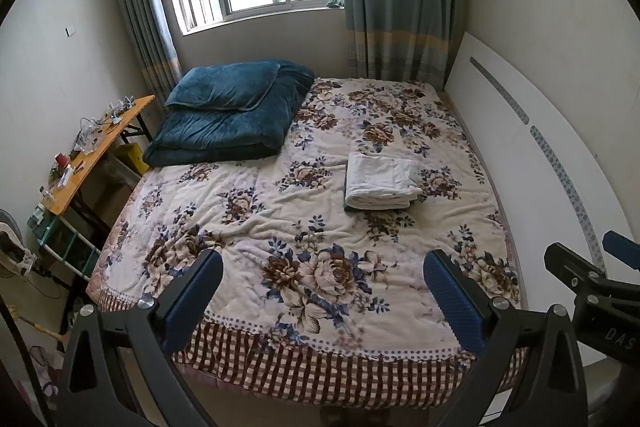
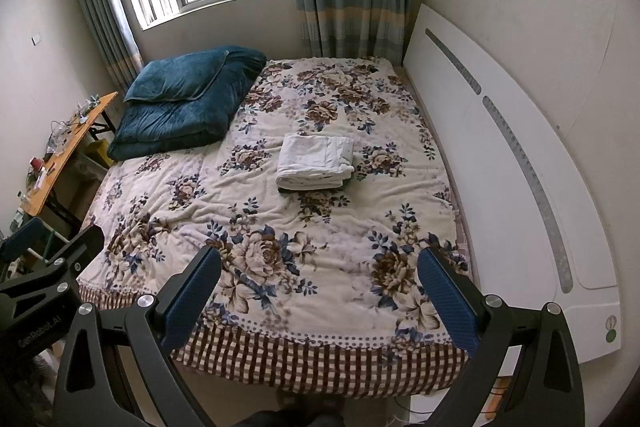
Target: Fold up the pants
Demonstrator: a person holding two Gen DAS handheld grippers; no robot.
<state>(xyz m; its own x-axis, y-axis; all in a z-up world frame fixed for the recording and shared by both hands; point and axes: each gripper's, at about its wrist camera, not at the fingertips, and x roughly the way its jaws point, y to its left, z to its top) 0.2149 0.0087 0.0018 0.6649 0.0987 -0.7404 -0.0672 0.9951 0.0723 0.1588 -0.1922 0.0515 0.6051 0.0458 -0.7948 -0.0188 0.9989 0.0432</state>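
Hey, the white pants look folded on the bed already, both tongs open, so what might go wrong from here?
1. The folded white pants sit on a dark folded item; a grab might lift only the top layers and undo the fold.
2. The floral blanket is wrinkled and soft, so open left tongs or right tongs could pinch it along with the pants.
3. The stack lies far up the bed, needing a long reach.

Near half of the bed (image 1: 256,211): bare rumpled floral cover, open from the foot edge inward. Folded white pants (image 1: 380,181) sit toward the headboard side, past mid-bed, open cover on every side of them. Blue quilt and pillow (image 1: 232,115) fill the far left corner. Headboard (image 1: 532,163) walls the right edge. Cluttered wooden table (image 1: 96,147) stands close along the left edge.
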